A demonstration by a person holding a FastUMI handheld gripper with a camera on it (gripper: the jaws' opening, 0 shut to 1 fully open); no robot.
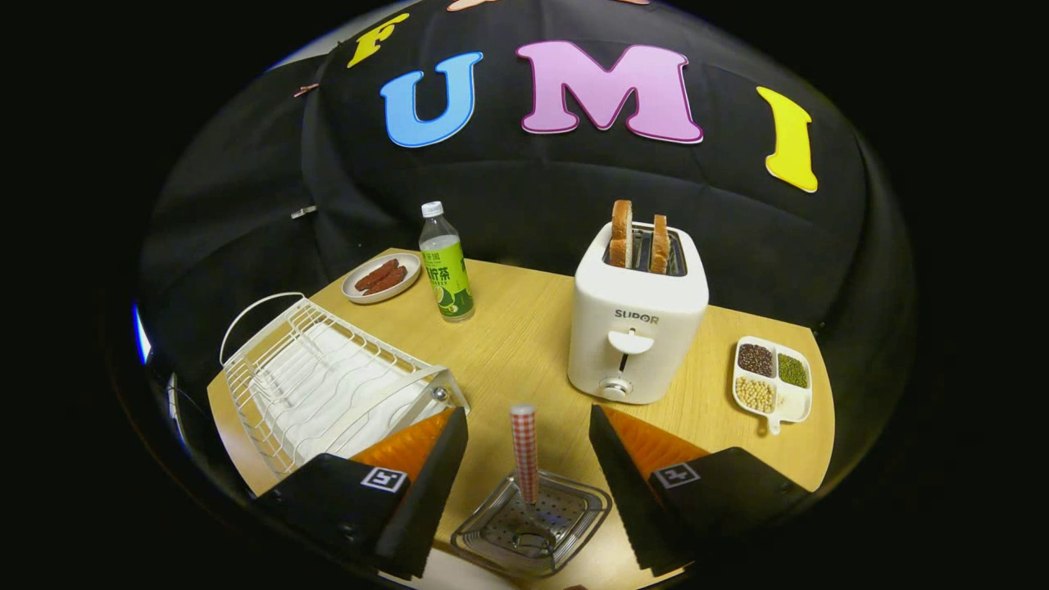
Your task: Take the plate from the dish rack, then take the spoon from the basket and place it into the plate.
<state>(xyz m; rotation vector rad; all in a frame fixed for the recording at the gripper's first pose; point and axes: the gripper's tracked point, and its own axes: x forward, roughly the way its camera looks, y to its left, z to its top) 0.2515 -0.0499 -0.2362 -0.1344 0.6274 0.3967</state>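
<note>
The tongs [529, 492] are hanging spread wide with nothing between them, poised above a small metal basket [533, 520] at the near edge of the wooden worktop [524, 344]. Standing in that basket is the spoon [524, 451], its checked handle pointing up and leaning only a little; its bowl is sitting down on the perforated floor of the basket and is hard to make out.

The spoon is looking light, stiff and narrow, and the patterned handle is probably smooth, so it is likely to pivot or slip if pinched near its top. The better hold is looking like the middle of the handle, both fingers squeezing its flat sides, then lifting straight up to clear the basket's rim. The basket itself is looking light enough to slide or tip if the spoon catches.

The white wire dish rack [328, 381] is sitting just beyond the left finger, and its slots are looking bare, with no plate standing in them that I can see. A small plate [381, 277] carrying sausages is resting at the far corner beside a drink bottle [447, 262].

Further back a white toaster [635, 319] is holding two slices of bread, and a divided dish of beans [773, 378] is lying off to the right. The wood is looking smooth and level, with open room between rack and toaster.
</note>
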